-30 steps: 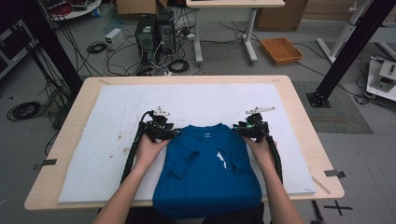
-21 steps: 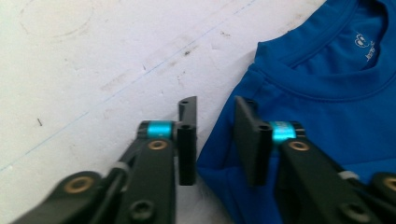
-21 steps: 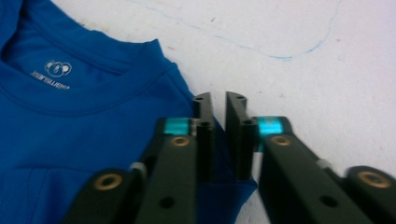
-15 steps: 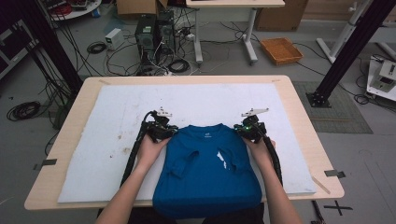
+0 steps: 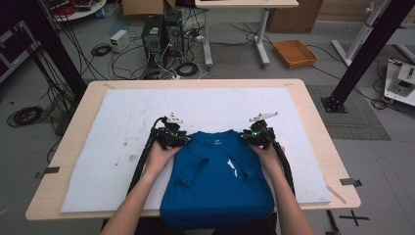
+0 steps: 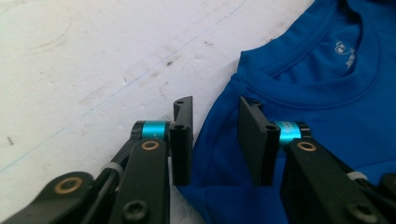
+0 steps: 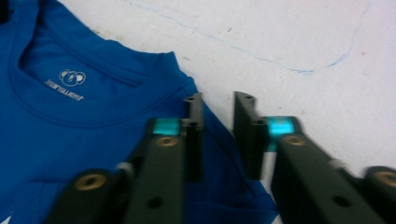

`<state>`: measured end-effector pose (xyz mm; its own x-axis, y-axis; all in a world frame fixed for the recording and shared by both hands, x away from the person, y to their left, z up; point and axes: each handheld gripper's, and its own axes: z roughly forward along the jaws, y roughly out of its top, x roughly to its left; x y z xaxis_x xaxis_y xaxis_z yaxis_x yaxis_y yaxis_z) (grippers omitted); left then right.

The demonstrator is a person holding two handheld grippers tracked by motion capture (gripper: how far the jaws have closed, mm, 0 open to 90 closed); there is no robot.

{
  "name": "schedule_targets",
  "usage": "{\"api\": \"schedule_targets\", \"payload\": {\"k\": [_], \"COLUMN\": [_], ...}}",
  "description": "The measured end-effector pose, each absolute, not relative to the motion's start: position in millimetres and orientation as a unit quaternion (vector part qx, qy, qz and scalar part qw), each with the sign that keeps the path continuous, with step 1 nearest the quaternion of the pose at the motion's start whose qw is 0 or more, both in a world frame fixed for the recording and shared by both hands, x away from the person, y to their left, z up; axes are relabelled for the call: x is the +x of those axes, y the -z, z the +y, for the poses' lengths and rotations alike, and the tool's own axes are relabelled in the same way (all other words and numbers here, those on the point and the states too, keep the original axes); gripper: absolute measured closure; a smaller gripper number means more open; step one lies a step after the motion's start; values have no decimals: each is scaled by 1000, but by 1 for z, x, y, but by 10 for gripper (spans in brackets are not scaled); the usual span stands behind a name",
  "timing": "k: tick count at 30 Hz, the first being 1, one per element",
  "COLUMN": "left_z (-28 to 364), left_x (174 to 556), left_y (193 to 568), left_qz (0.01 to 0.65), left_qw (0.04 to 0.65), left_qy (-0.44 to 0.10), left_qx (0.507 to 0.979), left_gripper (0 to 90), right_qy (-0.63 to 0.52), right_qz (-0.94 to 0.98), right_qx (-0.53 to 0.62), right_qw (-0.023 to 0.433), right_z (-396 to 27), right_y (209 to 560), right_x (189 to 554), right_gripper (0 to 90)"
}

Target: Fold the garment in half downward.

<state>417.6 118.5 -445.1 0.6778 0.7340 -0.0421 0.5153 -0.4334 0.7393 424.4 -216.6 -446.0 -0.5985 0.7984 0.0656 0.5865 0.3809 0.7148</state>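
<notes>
One wooden table [image 5: 313, 147] stands here, carrying one white mat [image 5: 122, 122] that covers most of its top. One blue T-shirt [image 5: 215, 181] lies at the mat's near edge, hanging over it. Two grippers are counted: the left gripper [image 5: 172, 136] and the right gripper [image 5: 255, 134], one at each shoulder of the shirt. Two forearms enter from the table's near edge. On the floor beyond the far edge: one orange tray [image 5: 294, 52], two computer towers [image 5: 160, 36].
</notes>
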Motion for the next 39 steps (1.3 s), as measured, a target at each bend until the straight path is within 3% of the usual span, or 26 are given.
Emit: {"api": "schedule_targets", "payload": {"k": [4, 19, 30, 39], "left_z": [117, 130, 135, 138], "left_x": [417, 424, 460, 443], "left_y": [445, 440, 407, 387], "left_qz": [378, 389, 389, 349], "left_qw": [382, 418, 435, 452], "left_qy": [-138, -143, -177, -192], "left_qx": [832, 809, 792, 798], "left_gripper": [865, 880, 880, 880], "right_qy": [-360, -394, -414, -432], "right_qz": [822, 800, 782, 775], "right_qx": [417, 427, 434, 424], "right_qw": [146, 148, 170, 181], "right_z": [-215, -224, -219, -220], "right_y": [446, 438, 411, 394], "right_x": [423, 427, 457, 442], "right_gripper": [883, 894, 894, 893]}}
